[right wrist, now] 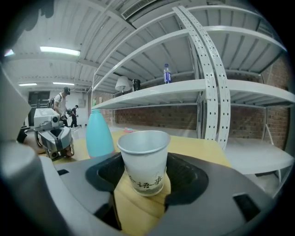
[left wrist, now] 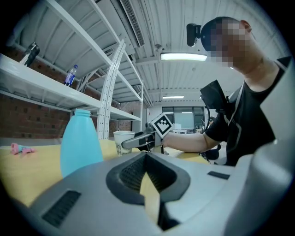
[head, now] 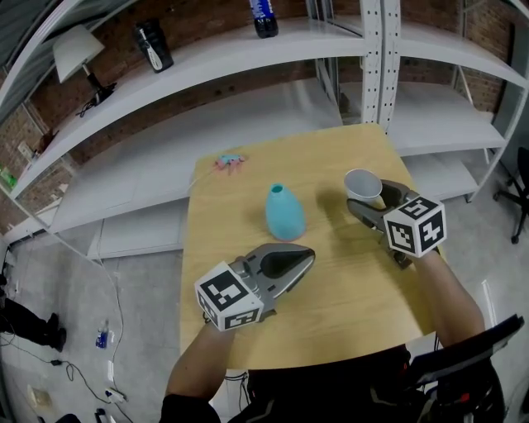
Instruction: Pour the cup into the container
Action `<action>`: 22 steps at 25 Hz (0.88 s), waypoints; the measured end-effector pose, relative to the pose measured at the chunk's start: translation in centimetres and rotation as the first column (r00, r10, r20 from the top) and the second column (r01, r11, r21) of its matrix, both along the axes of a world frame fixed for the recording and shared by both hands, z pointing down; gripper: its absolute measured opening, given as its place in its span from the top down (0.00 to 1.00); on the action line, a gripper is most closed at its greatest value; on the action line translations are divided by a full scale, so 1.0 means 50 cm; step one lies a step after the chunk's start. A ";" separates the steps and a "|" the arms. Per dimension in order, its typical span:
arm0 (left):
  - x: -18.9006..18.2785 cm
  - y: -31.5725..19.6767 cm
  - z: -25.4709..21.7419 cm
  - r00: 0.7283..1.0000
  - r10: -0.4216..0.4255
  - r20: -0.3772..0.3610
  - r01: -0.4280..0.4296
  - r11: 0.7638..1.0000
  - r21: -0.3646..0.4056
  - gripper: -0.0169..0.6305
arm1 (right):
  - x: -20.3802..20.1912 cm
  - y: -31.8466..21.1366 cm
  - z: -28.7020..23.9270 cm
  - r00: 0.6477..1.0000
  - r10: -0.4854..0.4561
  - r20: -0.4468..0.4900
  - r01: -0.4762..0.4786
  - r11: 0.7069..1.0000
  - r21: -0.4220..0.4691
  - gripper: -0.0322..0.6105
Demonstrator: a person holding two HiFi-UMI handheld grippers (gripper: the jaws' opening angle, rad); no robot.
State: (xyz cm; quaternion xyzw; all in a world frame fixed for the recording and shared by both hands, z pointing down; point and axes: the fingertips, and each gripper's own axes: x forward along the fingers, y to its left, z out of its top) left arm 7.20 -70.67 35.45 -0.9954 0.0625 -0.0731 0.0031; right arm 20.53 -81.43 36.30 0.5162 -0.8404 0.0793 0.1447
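Note:
A white paper cup with dark print stands upright on the right side of the wooden table. My right gripper has its jaws round the cup, lying against its sides. A light blue narrow-necked bottle stands at the table's middle, left of the cup and apart from it. Nearer to me and left of the bottle, my left gripper rests low over the table, shut and empty. In the left gripper view the bottle is at the left and the cup beyond it.
A small pink object lies near the table's far left corner. White metal shelving runs behind the table and holds a lamp, a dark can and a drink bottle. An office chair stands at the far right.

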 end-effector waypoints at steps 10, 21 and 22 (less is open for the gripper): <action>-0.006 0.012 0.003 1.000 0.027 0.005 -0.027 1.000 -0.007 0.98 | -0.086 0.021 -0.105 0.949 -0.101 -0.297 0.137 0.985 0.101 0.50; -0.012 0.017 0.004 0.999 0.034 0.003 -0.034 0.999 -0.009 0.98 | -0.178 0.005 -0.176 0.819 -0.092 -0.566 0.222 0.961 0.165 0.50; -0.013 0.017 0.003 0.999 0.036 0.000 -0.036 0.999 -0.008 0.98 | -0.186 0.002 -0.178 0.807 -0.090 -0.583 0.227 0.959 0.167 0.50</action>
